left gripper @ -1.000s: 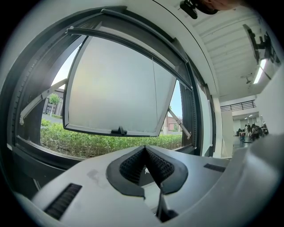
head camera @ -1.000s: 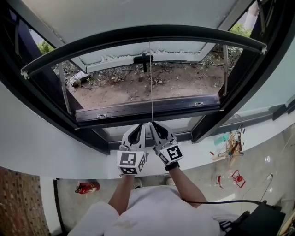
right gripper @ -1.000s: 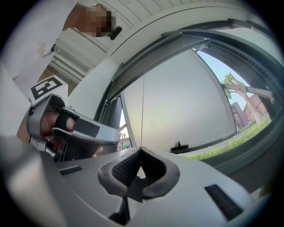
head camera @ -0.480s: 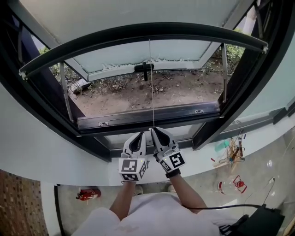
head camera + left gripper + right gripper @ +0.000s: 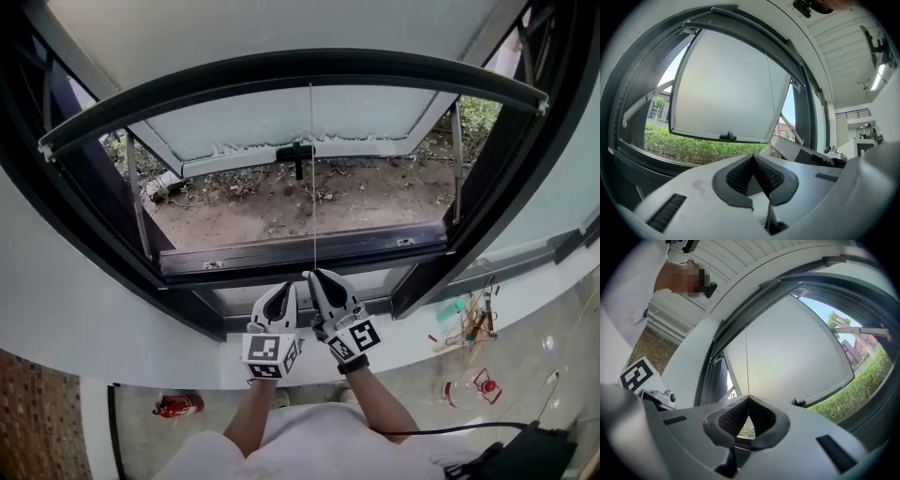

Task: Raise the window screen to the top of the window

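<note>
1. Lower left of the head view: red canister [image 5: 178, 405] lying on the floor, well apart from both grippers.
2. Screen bar [image 5: 281, 67]: dark curved bar across the upper part of the frame, spanning left edge to right edge, above the open window pane [image 5: 281, 122].
3. The pane is swung outward. Its black handle [image 5: 295, 153] sits at the bottom edge, centre frame, with bare ground [image 5: 281, 202] showing below it.
4. Left gripper [image 5: 284, 289]: bottom centre, just beside the right one, below the lower window frame [image 5: 291, 251]. In the left gripper view its jaws [image 5: 753, 157] are pressed together at the tips with nothing between them.
5. Cord [image 5: 313, 178]: thin line running straight down from the middle of the screen bar to the right gripper.
6. Right gripper [image 5: 315, 276]: jaws clamped on the cord's lower end. The right gripper view shows the cord [image 5: 746, 362] entering the tip where the jaws meet [image 5: 748, 398].
7. Lower right: small clutter on the floor, too small to identify.
</note>
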`<state>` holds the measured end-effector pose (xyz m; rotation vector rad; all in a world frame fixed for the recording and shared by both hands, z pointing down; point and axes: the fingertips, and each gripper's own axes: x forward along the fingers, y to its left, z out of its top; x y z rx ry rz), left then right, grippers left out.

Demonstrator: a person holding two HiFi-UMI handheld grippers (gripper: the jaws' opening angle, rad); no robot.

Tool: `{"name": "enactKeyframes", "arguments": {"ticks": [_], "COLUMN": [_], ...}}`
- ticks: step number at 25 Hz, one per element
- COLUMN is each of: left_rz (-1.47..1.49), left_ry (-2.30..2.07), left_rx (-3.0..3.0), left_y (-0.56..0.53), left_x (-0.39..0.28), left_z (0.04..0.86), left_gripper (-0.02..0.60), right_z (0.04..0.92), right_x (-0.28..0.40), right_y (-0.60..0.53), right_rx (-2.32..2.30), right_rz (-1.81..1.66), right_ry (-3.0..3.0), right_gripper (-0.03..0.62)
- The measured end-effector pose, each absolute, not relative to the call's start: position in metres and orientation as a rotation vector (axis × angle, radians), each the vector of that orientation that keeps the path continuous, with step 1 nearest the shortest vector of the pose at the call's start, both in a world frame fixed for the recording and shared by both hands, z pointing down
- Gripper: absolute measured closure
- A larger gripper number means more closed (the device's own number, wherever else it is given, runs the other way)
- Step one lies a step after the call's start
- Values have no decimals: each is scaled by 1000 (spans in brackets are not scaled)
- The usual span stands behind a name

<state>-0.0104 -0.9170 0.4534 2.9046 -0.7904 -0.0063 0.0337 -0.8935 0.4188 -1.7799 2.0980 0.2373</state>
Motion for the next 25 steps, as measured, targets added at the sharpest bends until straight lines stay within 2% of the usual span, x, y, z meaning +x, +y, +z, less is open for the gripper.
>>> {"name": "enactKeyframes", "arguments": {"ticks": [15, 25], "left_rz": [-35, -22], "left_ry": [-804, -802], "left_rx": [2917, 2913], "left_y": [-930, -937], "left_x": [-7, 0], "left_z": [445, 445], "left_gripper": [580, 580], "right_z": [342, 253], "right_x": [31, 23], "right_y": [-880, -844], "right_rx": [-1607, -1466], "right_rz": [309, 457], "right_ry": [2016, 1969], "right_gripper": [592, 592]}}
